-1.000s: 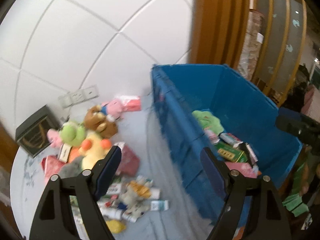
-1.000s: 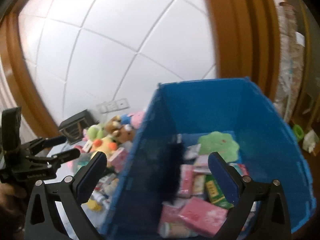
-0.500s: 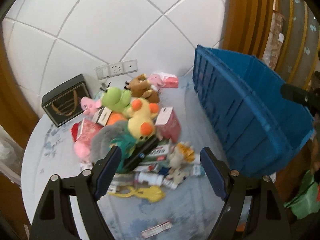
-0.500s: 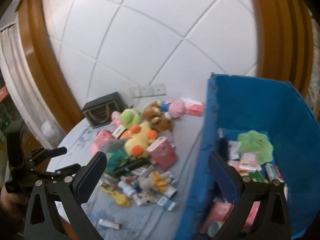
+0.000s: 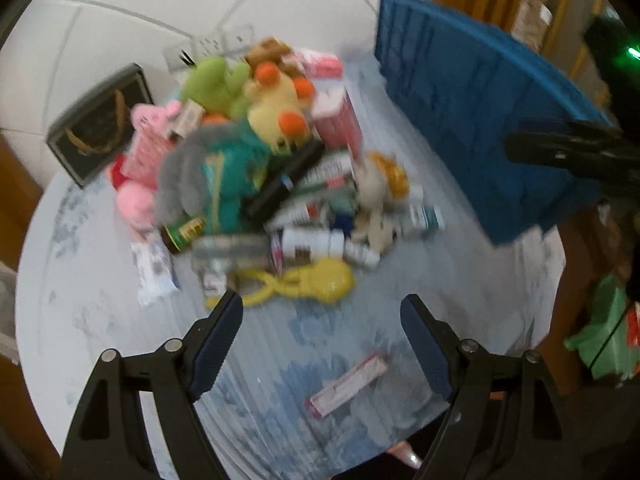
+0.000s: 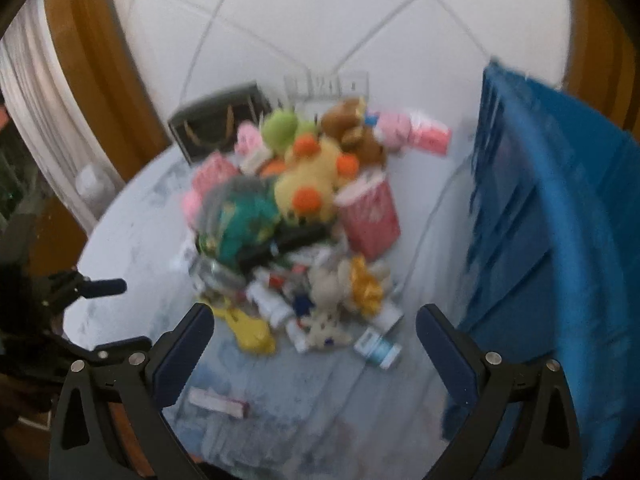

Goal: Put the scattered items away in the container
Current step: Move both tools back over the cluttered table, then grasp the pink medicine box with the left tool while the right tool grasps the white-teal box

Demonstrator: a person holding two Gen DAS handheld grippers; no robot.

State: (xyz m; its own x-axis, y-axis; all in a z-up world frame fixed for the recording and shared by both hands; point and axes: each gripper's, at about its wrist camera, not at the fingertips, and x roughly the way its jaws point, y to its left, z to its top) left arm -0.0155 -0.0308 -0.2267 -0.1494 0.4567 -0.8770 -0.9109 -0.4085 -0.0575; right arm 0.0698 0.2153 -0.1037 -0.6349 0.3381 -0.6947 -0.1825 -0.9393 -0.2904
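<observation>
A heap of plush toys, tubes, bottles and boxes lies on the round pale blue table (image 5: pixel 100 280). On top sits a yellow plush duck (image 5: pixel 276 108) (image 6: pixel 308 184); a yellow plastic toy (image 5: pixel 316 280) (image 6: pixel 252 332) lies at the near edge of the heap. The blue crate (image 5: pixel 472 120) (image 6: pixel 560 240) stands to the right. My left gripper (image 5: pixel 322 320) hangs open above the table, just short of the yellow plastic toy, nothing between its fingers. My right gripper (image 6: pixel 314 336) is open too, over the heap's near side, empty. Both views are blurred.
A small pink and white box (image 5: pixel 346 384) (image 6: pixel 218 400) lies alone near the table's front edge. A black gift bag (image 5: pixel 100 124) (image 6: pixel 218 116) stands at the back against the white tiled wall. Wooden frames flank the wall. A red carton (image 6: pixel 370 212) stands beside the crate.
Both grippers have swung left from over the crate and come down toward the heap, which now fills both views. Their jaws have stayed apart and empty.
</observation>
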